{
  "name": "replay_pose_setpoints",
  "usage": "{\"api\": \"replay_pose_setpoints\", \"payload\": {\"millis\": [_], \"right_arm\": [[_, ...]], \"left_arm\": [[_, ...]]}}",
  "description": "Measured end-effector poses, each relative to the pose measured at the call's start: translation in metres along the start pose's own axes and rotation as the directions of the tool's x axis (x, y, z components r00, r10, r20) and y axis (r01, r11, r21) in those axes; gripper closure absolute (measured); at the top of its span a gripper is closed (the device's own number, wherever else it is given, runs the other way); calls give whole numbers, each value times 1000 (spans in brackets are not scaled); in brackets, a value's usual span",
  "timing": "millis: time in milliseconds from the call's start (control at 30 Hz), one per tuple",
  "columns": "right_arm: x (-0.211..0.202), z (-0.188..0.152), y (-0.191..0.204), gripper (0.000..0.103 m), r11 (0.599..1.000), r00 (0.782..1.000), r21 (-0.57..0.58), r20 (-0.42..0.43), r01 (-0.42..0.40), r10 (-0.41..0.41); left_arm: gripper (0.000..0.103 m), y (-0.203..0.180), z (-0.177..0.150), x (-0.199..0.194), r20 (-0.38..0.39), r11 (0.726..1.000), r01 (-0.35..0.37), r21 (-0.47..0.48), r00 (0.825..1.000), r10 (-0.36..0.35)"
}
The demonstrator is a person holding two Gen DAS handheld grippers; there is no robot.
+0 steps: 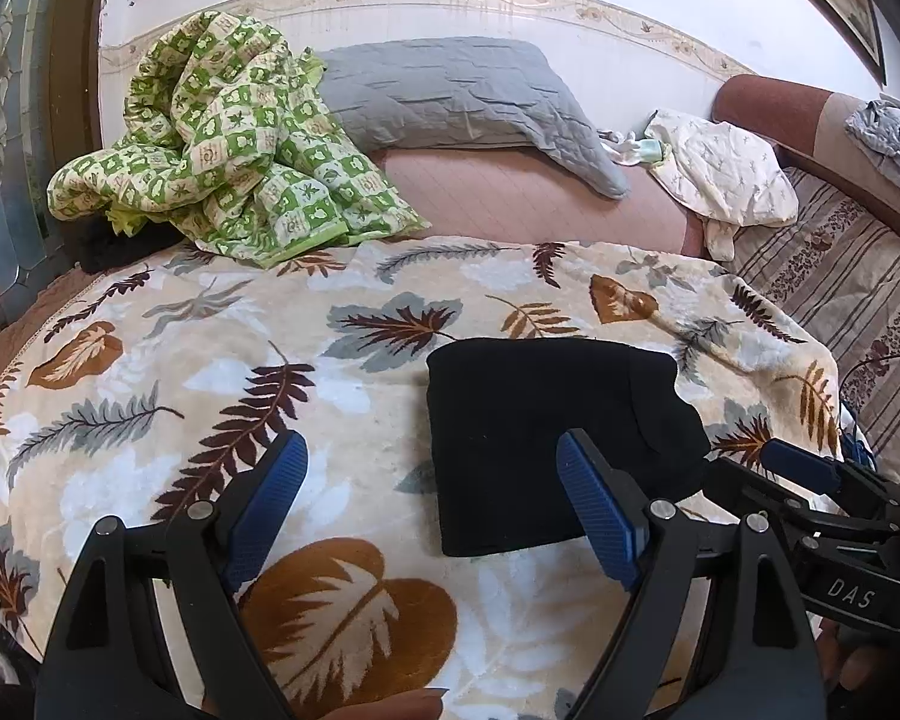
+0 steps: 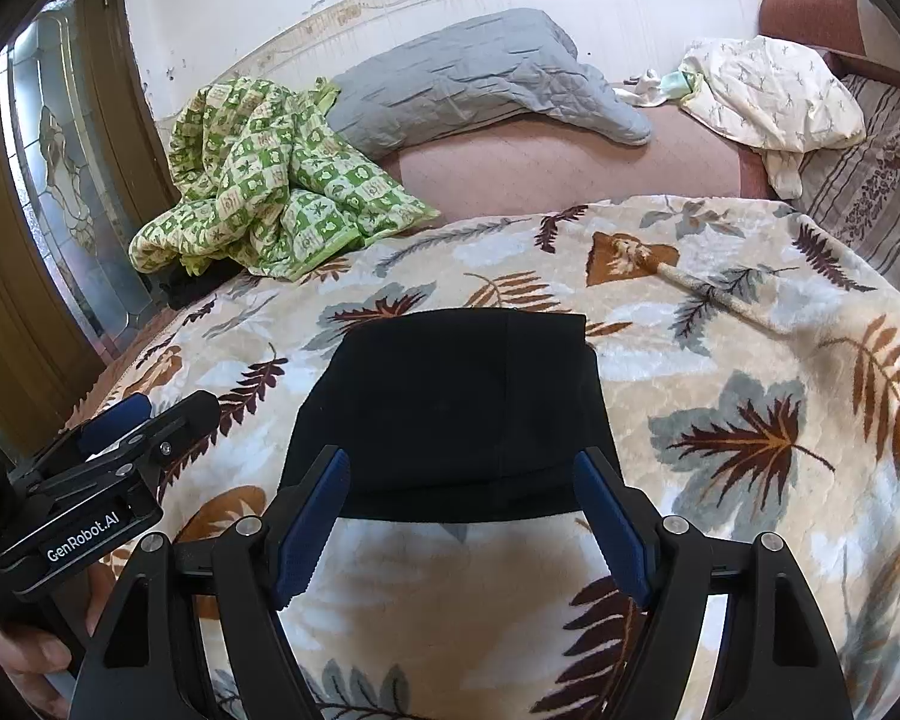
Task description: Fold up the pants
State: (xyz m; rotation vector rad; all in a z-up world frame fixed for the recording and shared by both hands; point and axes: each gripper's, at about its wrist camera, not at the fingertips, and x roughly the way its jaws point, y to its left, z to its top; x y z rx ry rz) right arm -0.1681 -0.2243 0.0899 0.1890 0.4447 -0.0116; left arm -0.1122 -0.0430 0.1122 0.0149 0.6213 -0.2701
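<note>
Lying folded into a compact dark rectangle on the leaf-print blanket (image 2: 750,360): black pants (image 2: 456,408), centre of the right wrist frame, right of centre in the left wrist frame.

Left gripper (image 1: 432,504) low in its own frame, blue-padded fingers (image 1: 270,510) spread wide, nothing between them but blanket; right-hand finger overlapping the pants' lower left corner in the picture (contact impossible to tell).

Right gripper (image 2: 462,522) released too, fingers (image 2: 312,522) standing apart just in front of the pants' near edge, gripping nothing.

Seen also from the side: right gripper at the lower right edge of the left wrist frame, left gripper at the lower left of the right wrist frame.

Beyond the blanket, upper left: crumpled green checked quilt (image 1: 222,150). Upper centre against the wall: grey pillow (image 1: 450,96). Upper right: pale patterned cloth (image 1: 720,174).
</note>
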Motion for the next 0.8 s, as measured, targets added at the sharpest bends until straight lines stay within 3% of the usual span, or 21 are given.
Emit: {"api": "replay_pose_setpoints", "payload": {"millis": [600,800], "right_arm": [[6,-5,-1,24,1000,1000,-2,-15,-2,2],[3,-5,-4,24,1000,1000,4,-7,3,-3]], "left_arm": [[17,-2,-2,2,-1,1000,6,11,1000,-6],[17,-2,-4,0,14,999,43,20,999,-44]]}}
